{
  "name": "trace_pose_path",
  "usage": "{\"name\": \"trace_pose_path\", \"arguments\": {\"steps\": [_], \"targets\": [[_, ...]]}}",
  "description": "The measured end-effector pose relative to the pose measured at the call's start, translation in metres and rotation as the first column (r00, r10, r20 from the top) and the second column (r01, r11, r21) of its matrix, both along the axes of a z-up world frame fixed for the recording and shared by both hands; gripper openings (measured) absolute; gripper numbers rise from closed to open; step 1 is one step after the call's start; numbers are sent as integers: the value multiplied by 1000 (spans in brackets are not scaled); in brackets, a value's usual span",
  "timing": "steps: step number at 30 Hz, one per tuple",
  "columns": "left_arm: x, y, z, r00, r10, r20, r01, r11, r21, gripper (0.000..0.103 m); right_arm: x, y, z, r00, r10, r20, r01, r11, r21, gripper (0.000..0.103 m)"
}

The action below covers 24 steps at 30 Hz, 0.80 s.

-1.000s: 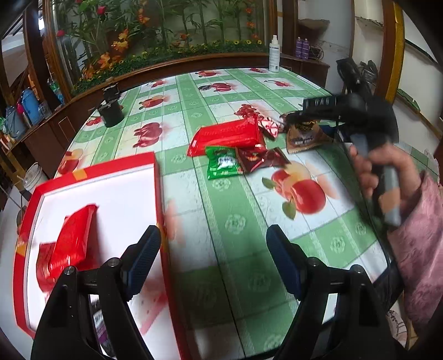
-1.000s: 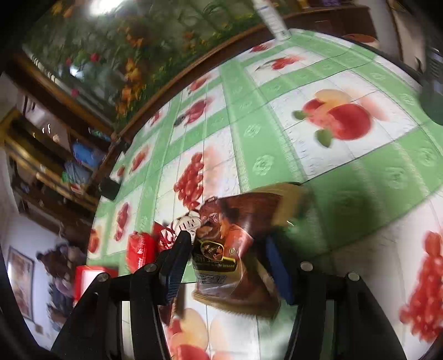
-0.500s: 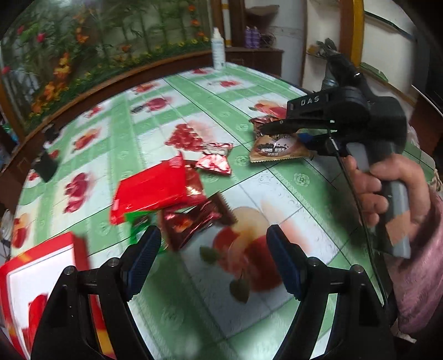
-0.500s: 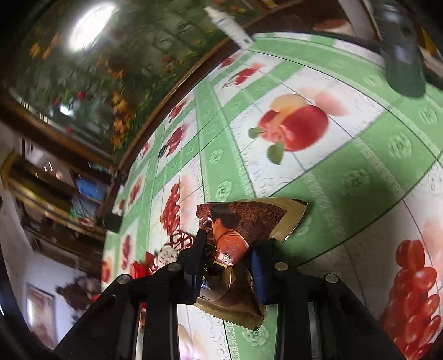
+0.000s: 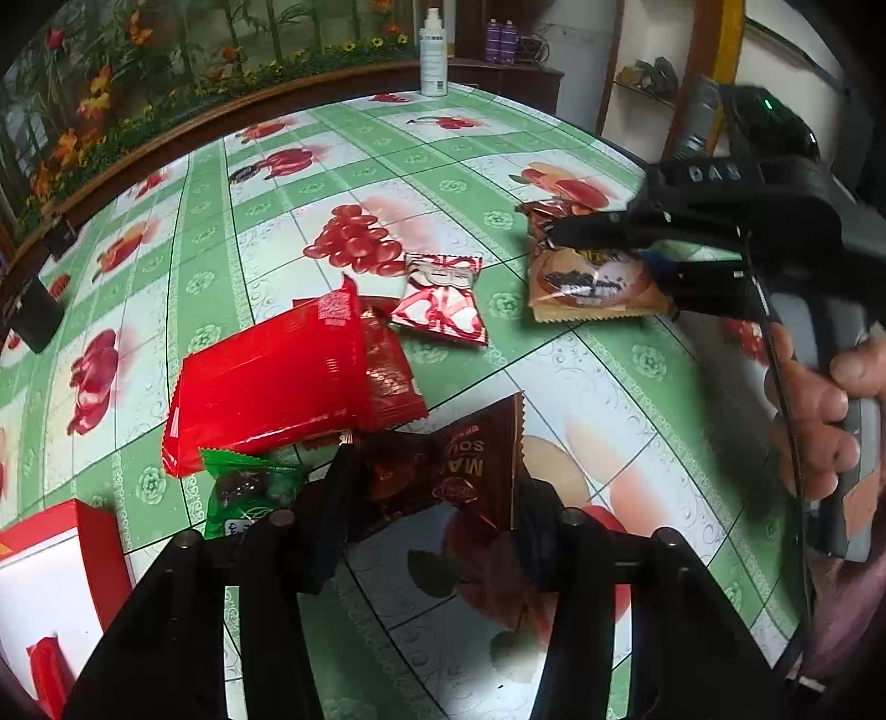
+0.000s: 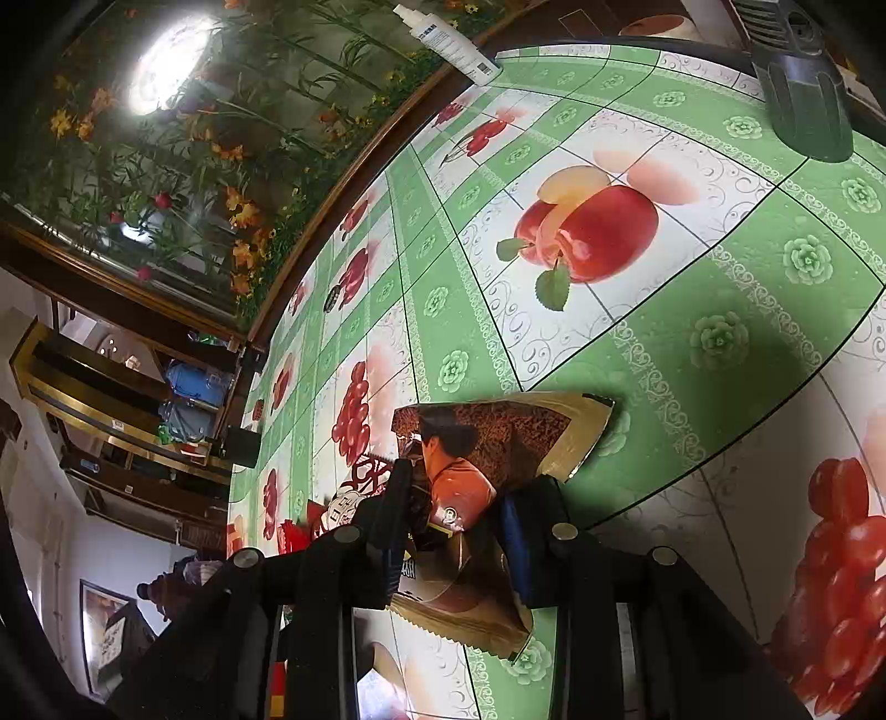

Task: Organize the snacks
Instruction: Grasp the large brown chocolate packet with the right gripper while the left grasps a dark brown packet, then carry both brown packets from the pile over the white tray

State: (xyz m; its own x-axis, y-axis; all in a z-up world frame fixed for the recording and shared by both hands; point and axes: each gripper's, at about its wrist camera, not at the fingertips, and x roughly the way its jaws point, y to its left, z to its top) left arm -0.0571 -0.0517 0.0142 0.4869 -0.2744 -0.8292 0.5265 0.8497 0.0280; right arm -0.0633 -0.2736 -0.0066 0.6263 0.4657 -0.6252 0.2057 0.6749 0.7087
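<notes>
My left gripper (image 5: 429, 515) has its fingers around a dark brown snack packet (image 5: 443, 471) on the table; I cannot tell whether they press it. Beside it lie a big red packet (image 5: 266, 387), a green packet (image 5: 249, 493) and a red-and-white heart packet (image 5: 440, 299). My right gripper (image 6: 459, 531) is shut on a brown and gold snack packet (image 6: 487, 443), held just above the table; it also shows in the left wrist view (image 5: 592, 288), under the right gripper (image 5: 559, 243).
A red box with a white inside (image 5: 50, 587) stands at the near left and holds a red packet (image 5: 47, 670). A white spray bottle (image 5: 433, 52) stands at the far table edge. A black object (image 5: 33, 318) sits at the left edge.
My left gripper has moved from over the red box to the snack pile and narrowed around the dark brown packet. My right gripper has closed on the brown and gold packet.
</notes>
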Motion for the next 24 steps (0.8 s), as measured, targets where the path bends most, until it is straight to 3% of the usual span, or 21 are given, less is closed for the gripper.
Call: {"name": "trace_pose_path", "arguments": {"steps": [2,8,13,17,21,24], "targets": [[-5,-4,1,1000,-5,24,5,1000,10,34,0,1,0,1000,0,2,0,1000,-2,31],[-22,-6,8,998,2,63,0,999,-39,26,0,6,3,1000,10,16,-9,999,-46,31],[-37,9,19,999,36,32,-30,987,-160,19,0,6,3,1000,12,25,-11,999,-49,31],[-55,18,22,998,62,29,-55,979,-196,18,-1,3,1,999,16,32,-16,1000,-4,30],[-70,23,19,994,87,60,-75,982,-173,17,-3,3,2,999,19,49,-20,1000,13,30],[-73,31,22,993,105,54,-91,973,-212,17,-5,1,4,997,13,72,-15,999,33,30]]}}
